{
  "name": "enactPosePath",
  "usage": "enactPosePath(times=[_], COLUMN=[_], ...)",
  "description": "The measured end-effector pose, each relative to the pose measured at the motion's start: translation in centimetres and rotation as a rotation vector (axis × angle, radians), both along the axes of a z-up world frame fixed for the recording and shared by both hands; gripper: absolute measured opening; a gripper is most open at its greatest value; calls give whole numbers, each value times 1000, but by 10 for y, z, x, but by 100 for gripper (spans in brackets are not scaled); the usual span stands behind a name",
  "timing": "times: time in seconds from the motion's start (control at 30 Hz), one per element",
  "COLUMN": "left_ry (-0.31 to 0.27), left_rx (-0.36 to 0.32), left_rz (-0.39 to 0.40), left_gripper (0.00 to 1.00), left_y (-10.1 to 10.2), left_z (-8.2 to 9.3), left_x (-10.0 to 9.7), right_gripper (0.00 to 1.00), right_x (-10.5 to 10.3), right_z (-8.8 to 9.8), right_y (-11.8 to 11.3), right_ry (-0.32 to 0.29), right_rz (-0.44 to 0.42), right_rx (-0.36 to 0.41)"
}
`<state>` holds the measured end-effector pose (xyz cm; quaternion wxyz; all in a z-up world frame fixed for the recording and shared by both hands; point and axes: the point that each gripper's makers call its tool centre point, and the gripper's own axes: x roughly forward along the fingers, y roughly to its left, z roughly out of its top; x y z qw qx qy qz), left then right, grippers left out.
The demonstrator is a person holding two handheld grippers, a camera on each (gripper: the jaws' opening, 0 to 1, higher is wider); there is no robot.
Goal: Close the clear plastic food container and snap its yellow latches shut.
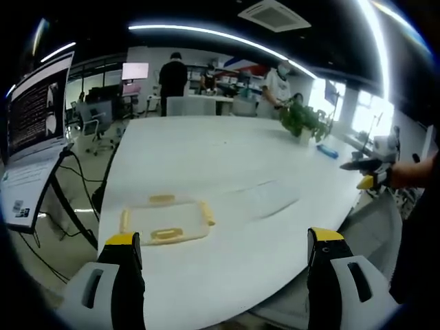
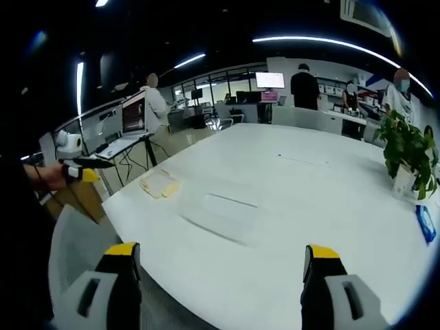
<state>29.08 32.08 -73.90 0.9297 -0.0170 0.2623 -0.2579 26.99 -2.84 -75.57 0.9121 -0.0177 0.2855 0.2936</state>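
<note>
the right gripper (image 2: 216, 275) rises from the bottom of the frame, its yellow-tipped fingers (image 2: 124, 251) spread wide over a white bench (image 2: 295, 199). left of centre lies a yellow-latched container lid (image 2: 159, 184); a clear container (image 2: 223, 210) sits mid-frame, a potted plant (image 2: 407, 155) at right.

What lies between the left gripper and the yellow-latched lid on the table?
Only bare white table separates the left gripper from the lid, in the left gripper view.
</note>
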Motion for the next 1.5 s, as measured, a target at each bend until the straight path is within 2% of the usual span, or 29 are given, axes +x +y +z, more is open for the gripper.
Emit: enactPosePath(times=[0.63,1.03,1.17,1.5], left_ry=[7,12,19,27], left_rx=[-2,25,27,43], left_rz=[0,-19,-27,-34], left_gripper=[99,99,99,99], left_y=[22,38,44,60], left_z=[-7,-13,-18,-28], left_x=[5,9,11,17], right_gripper=[100,100,99,99], right_x=[11,23,27,33], right_z=[-3,-6,-6,-4], right_y=[31,51,54,73], right_ry=[-17,-38,-33,-39], right_rz=[16,49,32,66], right_rx=[-25,-37,-19,-28])
